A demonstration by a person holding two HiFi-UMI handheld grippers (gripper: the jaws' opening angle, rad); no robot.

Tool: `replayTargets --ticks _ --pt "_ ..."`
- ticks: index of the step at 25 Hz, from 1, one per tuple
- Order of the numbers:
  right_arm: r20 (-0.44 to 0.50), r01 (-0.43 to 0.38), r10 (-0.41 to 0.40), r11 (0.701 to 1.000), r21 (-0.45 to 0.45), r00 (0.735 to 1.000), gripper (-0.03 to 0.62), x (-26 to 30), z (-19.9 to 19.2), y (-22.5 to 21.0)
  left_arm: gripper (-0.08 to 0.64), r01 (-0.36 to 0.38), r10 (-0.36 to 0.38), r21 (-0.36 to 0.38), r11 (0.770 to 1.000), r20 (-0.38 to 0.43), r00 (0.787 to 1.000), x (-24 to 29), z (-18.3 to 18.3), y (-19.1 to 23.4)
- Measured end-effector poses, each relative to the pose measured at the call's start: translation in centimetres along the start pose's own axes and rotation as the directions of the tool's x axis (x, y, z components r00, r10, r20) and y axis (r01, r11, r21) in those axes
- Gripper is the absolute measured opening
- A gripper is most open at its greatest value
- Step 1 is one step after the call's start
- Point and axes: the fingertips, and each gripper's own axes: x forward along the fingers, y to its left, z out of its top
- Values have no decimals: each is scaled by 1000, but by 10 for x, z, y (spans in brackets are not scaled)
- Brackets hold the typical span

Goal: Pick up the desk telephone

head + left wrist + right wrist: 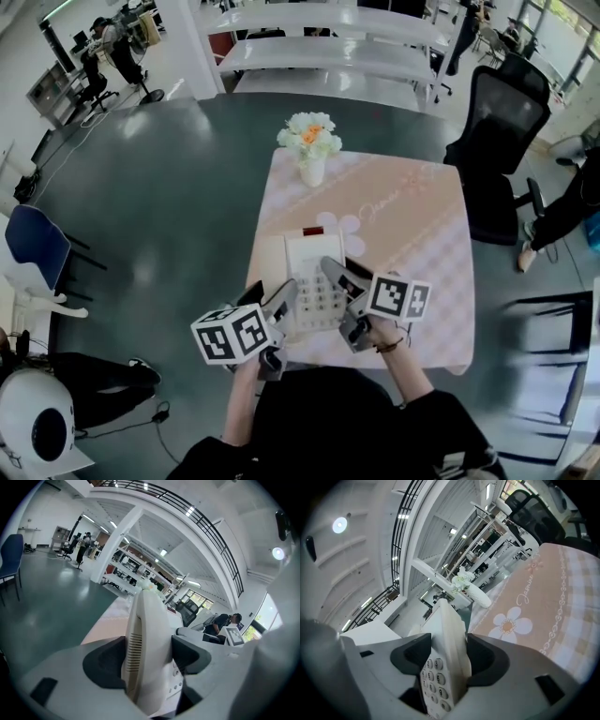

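Observation:
The cream desk telephone (314, 281) is at the near end of a pink tablecloth (412, 234), handset on its left, keypad in the middle. My left gripper (283, 302) is shut on its left side; in the left gripper view the handset edge (143, 648) fills the gap between the jaws. My right gripper (341, 281) is shut on its right edge; in the right gripper view the keypad side of the telephone (440, 667) is clamped between both pads. I cannot tell whether the telephone is off the cloth.
A white vase of flowers (310, 148) stands at the cloth's far end, beyond the telephone. The cloth lies on a dark green table (159, 206). A black office chair (497, 141) is at the right, a blue chair (36, 246) at the left.

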Motion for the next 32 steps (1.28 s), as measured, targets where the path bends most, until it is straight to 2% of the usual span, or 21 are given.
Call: replayTargets --ticks 20,24,32 --pt "75 -57 61 997 -49 995 222 -37 21 35 299 25 -30 85 996 56 998 -29 13 -40" --pt "88 -92 97 994 -57 991 222 -37 25 44 299 31 -37 98 995 66 997 -32 18 -43" --pt "92 -80 87 994 -80 992 222 -39 32 45 299 32 -41 108 994 79 996 -31 22 -47"
